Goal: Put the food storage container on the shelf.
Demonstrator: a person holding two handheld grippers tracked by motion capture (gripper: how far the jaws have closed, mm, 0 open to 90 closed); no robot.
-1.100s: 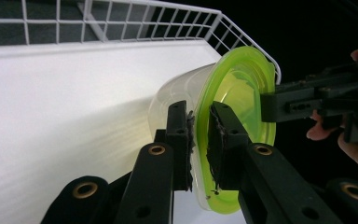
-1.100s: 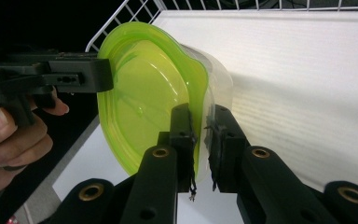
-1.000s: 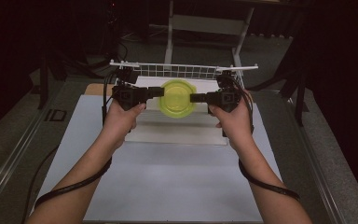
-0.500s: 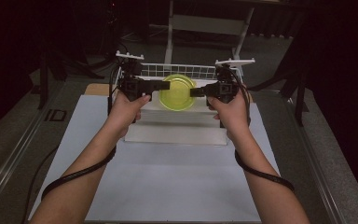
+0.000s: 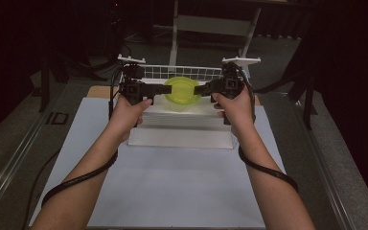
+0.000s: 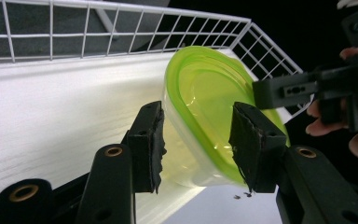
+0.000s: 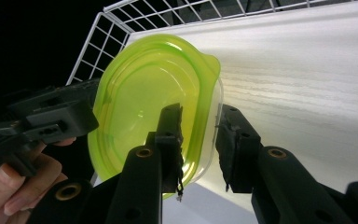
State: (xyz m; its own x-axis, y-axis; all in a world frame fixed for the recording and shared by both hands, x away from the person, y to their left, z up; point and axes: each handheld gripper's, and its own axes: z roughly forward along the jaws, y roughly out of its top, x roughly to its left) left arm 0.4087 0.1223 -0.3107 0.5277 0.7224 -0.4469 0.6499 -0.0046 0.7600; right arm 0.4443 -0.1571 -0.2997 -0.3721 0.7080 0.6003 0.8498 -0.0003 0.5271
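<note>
A clear container with a lime-green lid [image 5: 182, 93] hangs tilted on its side above a white tray [image 5: 182, 136], just in front of the tray's wire mesh back [image 5: 172, 72]. My left gripper [image 5: 159, 90] holds its left end and my right gripper [image 5: 202, 89] its right end. In the left gripper view the container [image 6: 205, 107] sits between the pads of the left gripper [image 6: 200, 144], one pad on the lid and one on the clear base. In the right gripper view the right gripper [image 7: 200, 140] clamps the container's rim [image 7: 154, 93] the same way.
The tray lies at the far end of a white table mat [image 5: 172, 191]. Its mesh wall [image 6: 121, 28] turns a corner close behind the container. Metal rails [image 5: 24, 148] run along both table sides. Black cables [image 5: 76, 179] trail from both wrists.
Both hands have carried the container away from the person and slightly up, closer to the wire mesh. Both grips stayed shut on it.
</note>
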